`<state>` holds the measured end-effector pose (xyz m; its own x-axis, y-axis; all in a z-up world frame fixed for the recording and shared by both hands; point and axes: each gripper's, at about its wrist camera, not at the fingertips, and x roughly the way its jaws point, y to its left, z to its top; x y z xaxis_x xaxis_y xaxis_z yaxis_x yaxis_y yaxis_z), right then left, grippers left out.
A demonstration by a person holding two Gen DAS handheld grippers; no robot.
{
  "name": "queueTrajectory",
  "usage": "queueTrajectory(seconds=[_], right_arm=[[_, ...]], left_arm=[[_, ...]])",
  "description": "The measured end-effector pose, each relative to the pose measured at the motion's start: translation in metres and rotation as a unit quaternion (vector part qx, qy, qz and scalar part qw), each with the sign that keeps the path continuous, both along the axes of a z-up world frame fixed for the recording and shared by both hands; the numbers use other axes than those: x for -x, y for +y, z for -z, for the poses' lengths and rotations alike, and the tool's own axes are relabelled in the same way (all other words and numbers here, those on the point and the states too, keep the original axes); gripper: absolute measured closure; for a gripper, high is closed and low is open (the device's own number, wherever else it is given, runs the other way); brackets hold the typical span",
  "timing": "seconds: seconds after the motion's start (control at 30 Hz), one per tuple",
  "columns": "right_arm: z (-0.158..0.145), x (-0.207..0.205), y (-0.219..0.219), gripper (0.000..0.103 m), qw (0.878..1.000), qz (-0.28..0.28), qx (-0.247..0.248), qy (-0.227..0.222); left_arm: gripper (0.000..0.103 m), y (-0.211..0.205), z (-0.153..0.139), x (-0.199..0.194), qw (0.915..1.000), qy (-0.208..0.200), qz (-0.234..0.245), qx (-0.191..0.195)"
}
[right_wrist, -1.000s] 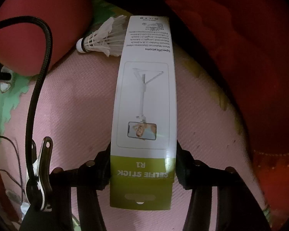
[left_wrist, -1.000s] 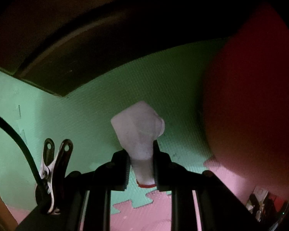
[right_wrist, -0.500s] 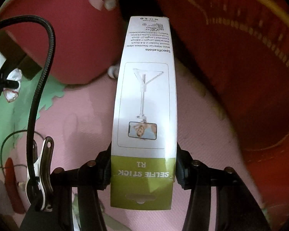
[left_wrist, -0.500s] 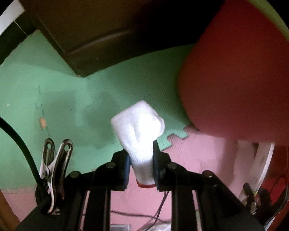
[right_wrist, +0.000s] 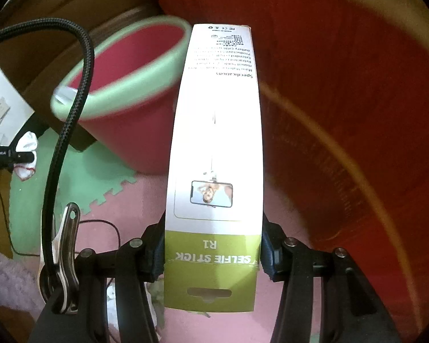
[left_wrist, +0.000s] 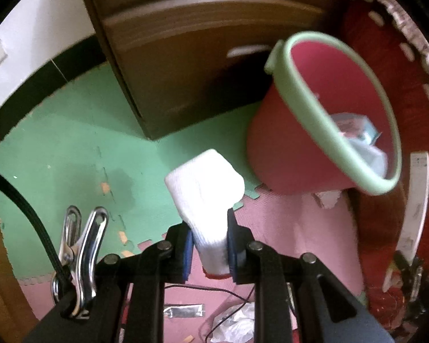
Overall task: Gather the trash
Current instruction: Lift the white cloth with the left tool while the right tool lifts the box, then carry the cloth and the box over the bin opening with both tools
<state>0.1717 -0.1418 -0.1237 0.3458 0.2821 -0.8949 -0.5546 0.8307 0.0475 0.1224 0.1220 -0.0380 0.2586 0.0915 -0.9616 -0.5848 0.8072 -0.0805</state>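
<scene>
A: State of the left gripper [left_wrist: 208, 245]?
B: Pinching a white sock [left_wrist: 204, 191] between its blue pads, above the green and pink floor mat [left_wrist: 65, 154].
A: Right gripper [right_wrist: 211, 257]?
B: Clamped on a selfie stick box [right_wrist: 214, 154], held lengthwise.
A: Bin location?
B: The red bin [left_wrist: 289, 148] with green rim stands beside a brown cabinet [left_wrist: 186, 65]; paper trash lies inside.

A white knitted sock with a red-edged cuff [left_wrist: 206, 197] hung clamped by its cuff end, toe outward. A long white-and-olive cardboard selfie-stick box [right_wrist: 216, 154] was gripped across its olive end, printed side up. A red plastic bin with a pale green rim [left_wrist: 314, 131] stood on the foam floor mat, wrappers and crumpled paper [left_wrist: 360, 140] inside it.
</scene>
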Motion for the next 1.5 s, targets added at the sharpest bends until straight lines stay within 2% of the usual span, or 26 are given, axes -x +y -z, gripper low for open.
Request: queueTrajectory(seconds=[0.3, 0.4, 0.57, 0.67, 0.9, 1.13, 1.3, 1.5], right_arm=[[-0.102, 0.026, 0.035, 0.051, 0.999, -0.033, 0.002, -0.032], [-0.133, 0.04, 0.048, 0.051, 0.999, -0.028, -0.02, -0.042], [-0.167, 0.047, 0.061, 0.051, 0.995, 0.014, -0.093, -0.032], [-0.161, 0.043, 0.073, 0.051, 0.99, 0.041, -0.136, -0.011], [-0.127, 0.035, 0.108, 0.051, 0.995, 0.051, -0.09, -0.012], [-0.1, 0.02, 0.105, 0.051, 0.995, 0.067, -0.078, 0.011], [-0.092, 0.007, 0.103, 0.051, 0.993, 0.079, -0.079, 0.026], [-0.079, -0.01, 0.104, 0.051, 0.993, 0.084, -0.079, 0.035]], left_arm=[[0.083, -0.031, -0.075, -0.002, 0.9977, -0.043, 0.052, 0.005], [0.083, -0.04, -0.092, -0.008, 0.9959, -0.06, 0.065, 0.017], [0.083, -0.049, -0.101, -0.028, 0.9923, -0.085, 0.079, 0.042], [0.083, -0.05, -0.101, -0.041, 0.9902, -0.094, 0.088, 0.056], [0.083, -0.044, -0.094, -0.075, 0.9853, -0.117, 0.108, 0.062], [0.083, -0.048, -0.077, -0.105, 0.9818, -0.107, 0.129, 0.089], [0.083, -0.053, -0.066, -0.122, 0.9822, -0.093, 0.145, 0.074], [0.083, -0.05, -0.047, -0.134, 0.9848, -0.064, 0.137, 0.085]])
